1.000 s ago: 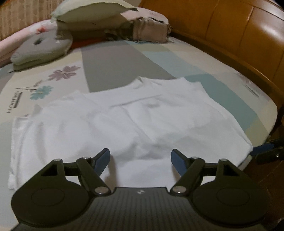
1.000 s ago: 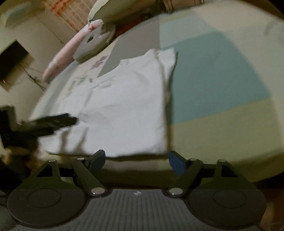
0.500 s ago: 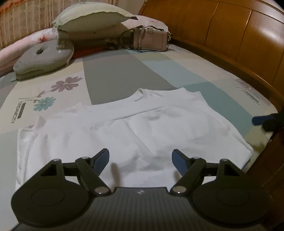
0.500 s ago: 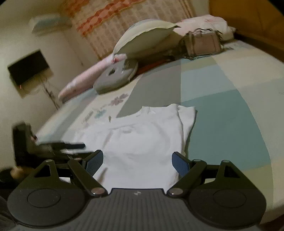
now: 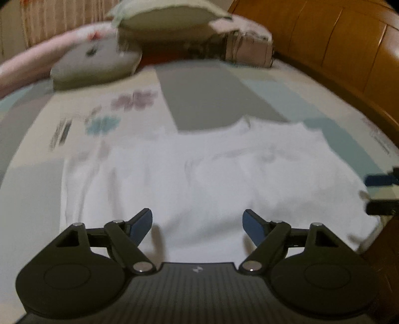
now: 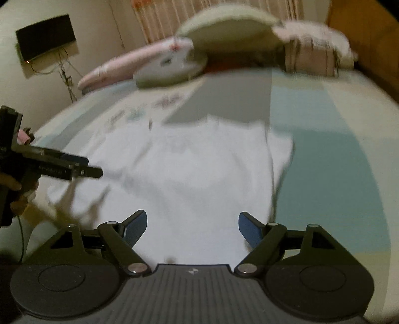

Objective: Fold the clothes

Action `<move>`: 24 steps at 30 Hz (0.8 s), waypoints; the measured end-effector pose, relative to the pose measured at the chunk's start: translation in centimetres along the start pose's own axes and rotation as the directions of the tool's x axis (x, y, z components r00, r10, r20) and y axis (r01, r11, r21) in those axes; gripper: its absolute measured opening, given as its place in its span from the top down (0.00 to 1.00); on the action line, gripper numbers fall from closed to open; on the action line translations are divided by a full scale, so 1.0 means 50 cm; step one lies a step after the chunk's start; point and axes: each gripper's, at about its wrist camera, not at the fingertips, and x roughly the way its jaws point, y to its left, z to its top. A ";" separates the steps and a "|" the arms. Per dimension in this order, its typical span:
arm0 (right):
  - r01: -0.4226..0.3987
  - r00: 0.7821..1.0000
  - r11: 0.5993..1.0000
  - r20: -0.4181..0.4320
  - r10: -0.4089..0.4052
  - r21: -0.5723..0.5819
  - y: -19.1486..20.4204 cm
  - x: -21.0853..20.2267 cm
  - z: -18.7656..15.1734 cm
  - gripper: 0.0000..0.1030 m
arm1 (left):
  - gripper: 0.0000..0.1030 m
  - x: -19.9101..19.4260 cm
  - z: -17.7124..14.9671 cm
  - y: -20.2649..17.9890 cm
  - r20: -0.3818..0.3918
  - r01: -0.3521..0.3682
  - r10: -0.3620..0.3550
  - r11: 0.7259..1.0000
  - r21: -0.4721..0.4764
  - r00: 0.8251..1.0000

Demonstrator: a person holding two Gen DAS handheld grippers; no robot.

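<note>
A: White T-shirt [image 5: 212,179] is lying flat on the bed [image 5: 199,99], neckline pointing toward the pillows. Left wrist view first?

B: Yes. Left tool [image 5: 197,224] is hovering over the shirt's near hem, blue pads [image 5: 141,225] spread wide and opening further, nothing between them, only shirt fabric underneath. Frame is smearing, so detail is poor.

A: Anything else in it?

B: Right tool [image 5: 381,192] is poking in at the right edge, just beside the shirt's right side; touching or not, can't tell. Grey cushion [image 5: 94,64] and a pale green pillow [image 5: 172,20] are sitting at the far end, a pinkish bag [image 5: 249,49] beside them. Wooden bed frame [image 5: 336,49] is running along the right.

A: Right wrist view?

B: The right tool [image 6: 192,228] is also standing spread, pads apart over the shirt's [image 6: 187,174] near edge, gripping nothing. The left tool [image 6: 82,167] is coming in from the left, held by a hand [image 6: 15,189], its fingers apart over the shirt's left part. The shirt's right side is folded in. Bed [image 6: 324,162] is showing teal and grey blocks. Dark screen [image 6: 46,36] is hanging on the wall at upper left.
</note>
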 end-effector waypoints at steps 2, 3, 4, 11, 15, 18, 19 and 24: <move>0.048 0.999 0.996 0.026 -0.047 -0.075 0.021 0.033 0.031 0.16 | 0.21 0.001 0.021 -0.001 0.033 0.003 -0.003 1.000 0.014 0.999; 0.067 0.997 0.992 0.039 -0.063 -0.111 0.032 0.051 0.044 0.16 | 0.21 0.011 0.025 0.003 0.033 0.014 -0.014 1.000 0.008 0.999; 0.066 0.997 0.990 0.044 -0.061 -0.125 0.036 0.071 0.053 0.16 | 0.21 0.022 0.030 0.008 0.033 0.024 -0.024 1.000 0.002 0.999; 0.076 0.996 0.992 -0.033 -0.080 -0.096 0.014 0.182 0.053 0.15 | 0.21 0.090 0.017 0.055 0.015 -0.007 0.007 1.000 0.020 1.000; 0.078 0.996 0.995 -0.035 -0.080 -0.056 -0.019 0.157 0.030 0.15 | 0.21 0.106 0.043 0.106 0.008 -0.058 0.058 0.998 0.020 0.998; 0.121 0.990 0.991 -0.066 -0.124 -0.059 -0.025 0.142 0.029 0.15 | 0.21 0.104 0.067 0.132 0.028 -0.047 0.047 0.999 -0.002 0.998; 0.135 0.987 0.989 -0.075 -0.140 -0.065 -0.024 0.137 0.031 0.15 | 0.21 0.101 0.071 0.131 0.041 -0.051 0.050 0.999 0.002 0.998; 0.154 0.988 0.980 -0.005 -0.156 -0.123 -0.002 0.136 0.074 0.15 | 0.20 0.125 0.072 0.144 0.035 -0.012 0.012 1.000 -0.021 0.999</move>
